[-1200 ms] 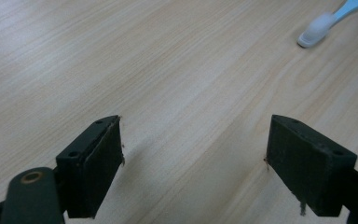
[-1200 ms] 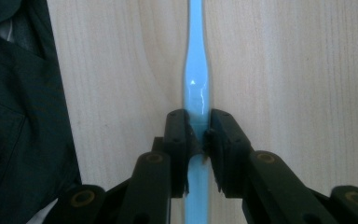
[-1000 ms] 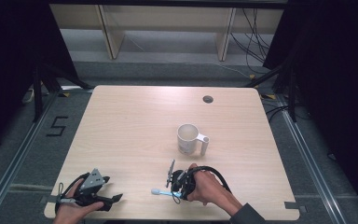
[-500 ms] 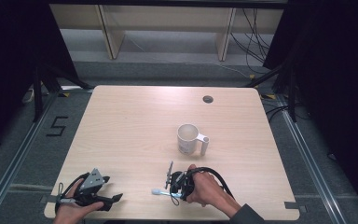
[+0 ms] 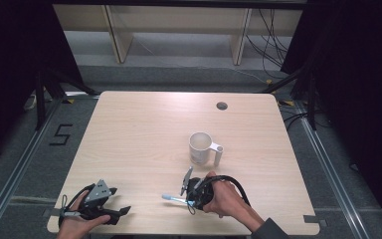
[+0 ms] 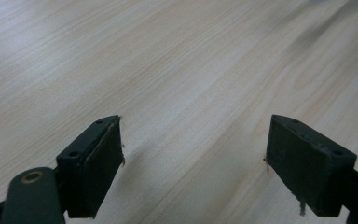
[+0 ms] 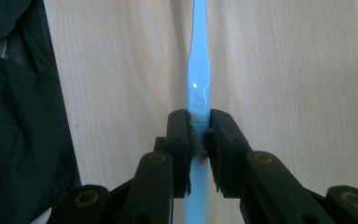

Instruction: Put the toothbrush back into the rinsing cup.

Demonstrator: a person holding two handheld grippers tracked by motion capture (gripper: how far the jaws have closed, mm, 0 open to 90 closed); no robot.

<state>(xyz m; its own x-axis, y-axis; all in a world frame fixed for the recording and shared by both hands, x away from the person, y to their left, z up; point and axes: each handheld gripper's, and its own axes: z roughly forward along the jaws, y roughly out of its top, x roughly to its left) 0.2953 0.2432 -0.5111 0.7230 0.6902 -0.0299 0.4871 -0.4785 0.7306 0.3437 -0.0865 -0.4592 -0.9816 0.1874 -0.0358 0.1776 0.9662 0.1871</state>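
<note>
The right gripper [image 7: 199, 140] clamped a blue toothbrush [image 7: 198, 70]; the left gripper [image 6: 193, 163] gaped empty. Next likely: the mug [image 5: 200, 148].

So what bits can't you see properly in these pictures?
- Inside of the white mug, high view: its own wall hides the bottom, so whether it holds anything is unclear.
- Blue toothbrush, right gripper view: its end is cut off by the top edge. In the high view, the head is too small to make out bristles.
- Small dark round spot on the table, high view: too small to identify.

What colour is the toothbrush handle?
Light blue plastic toothbrush handle, clearest in the right gripper view.
</note>
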